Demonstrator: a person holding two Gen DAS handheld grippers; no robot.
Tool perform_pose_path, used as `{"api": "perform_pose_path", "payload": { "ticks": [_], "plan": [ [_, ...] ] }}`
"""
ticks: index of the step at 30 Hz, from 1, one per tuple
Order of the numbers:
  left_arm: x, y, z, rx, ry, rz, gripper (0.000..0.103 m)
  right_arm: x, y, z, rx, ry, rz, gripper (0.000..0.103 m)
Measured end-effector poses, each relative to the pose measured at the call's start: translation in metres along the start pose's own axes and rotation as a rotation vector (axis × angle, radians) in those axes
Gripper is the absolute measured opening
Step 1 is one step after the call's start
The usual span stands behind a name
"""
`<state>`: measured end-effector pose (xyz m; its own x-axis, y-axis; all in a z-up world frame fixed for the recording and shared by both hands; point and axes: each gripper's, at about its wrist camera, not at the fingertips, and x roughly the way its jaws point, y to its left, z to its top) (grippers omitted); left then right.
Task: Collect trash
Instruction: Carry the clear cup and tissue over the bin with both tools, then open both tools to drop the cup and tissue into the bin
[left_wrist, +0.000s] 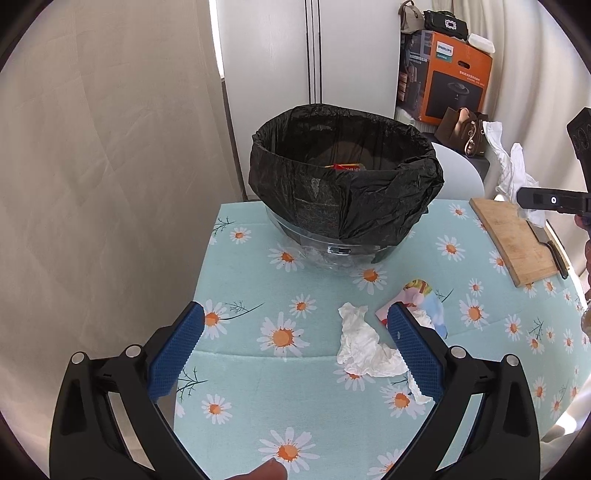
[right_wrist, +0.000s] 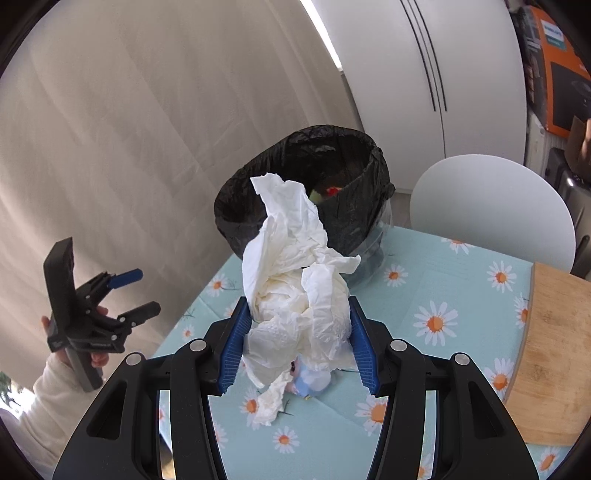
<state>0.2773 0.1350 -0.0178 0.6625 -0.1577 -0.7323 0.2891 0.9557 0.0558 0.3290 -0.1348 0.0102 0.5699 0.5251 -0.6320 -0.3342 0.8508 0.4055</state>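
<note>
The left gripper (left_wrist: 295, 332) hangs over the near end of the worktop (left_wrist: 258, 387), its blue-padded jaws spread wide with nothing between them. Under its right jaw lies a crumpled white tissue (left_wrist: 364, 347) on the daisy-print cloth, partly hidden by that jaw, and just beyond it a scrap of colourful wrapper (left_wrist: 424, 295) touching the tissue's far side.

In the right wrist view, the right gripper (right_wrist: 299, 332) pinches a large wad of white tissue (right_wrist: 295, 280) between its blue pads, the paper bulging up and trailing below the jaws, held clear of the cloth. A small pale blue scrap (right_wrist: 312, 380) shows beneath the wad; whether it is held or lying on the cloth cannot be told. To the left of that view, a hand (right_wrist: 74, 332) in a cream sleeve (right_wrist: 55, 391) carries the other gripper, its jaws apart.

A wooden cutting board (left_wrist: 517, 240) sits along the right edge of the worktop, with a dark-handled knife (left_wrist: 556, 254) lying beside its far side.

At the far end of the worktop stands a clear bin (left_wrist: 343, 254) lined with a black bag (left_wrist: 347, 184) folded over its rim; a red item (left_wrist: 347, 168) shows inside. Behind it are a white chair (right_wrist: 491, 214), a pale curtain (left_wrist: 110, 147), a white cabinet (left_wrist: 295, 55) and an orange box (left_wrist: 447, 81).
</note>
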Motion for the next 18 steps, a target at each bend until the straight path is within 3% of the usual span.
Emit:
{"api": "perform_pose_path", "payload": {
  "ticks": [12, 15, 18],
  "plan": [
    [0.041, 0.012, 0.046, 0.015, -0.041, -0.023, 0.097, 0.04, 0.012, 0.079, -0.047, -0.036, -0.009, 0.048],
    [0.05, 0.013, 0.049, 0.022, -0.043, -0.04, 0.097, 0.055, 0.016, 0.094, -0.062, -0.039, -0.032, 0.052],
    [0.058, 0.015, 0.049, 0.026, -0.039, -0.047, 0.097, 0.067, 0.017, 0.107, -0.063, -0.048, -0.082, 0.093]
  ]
}}
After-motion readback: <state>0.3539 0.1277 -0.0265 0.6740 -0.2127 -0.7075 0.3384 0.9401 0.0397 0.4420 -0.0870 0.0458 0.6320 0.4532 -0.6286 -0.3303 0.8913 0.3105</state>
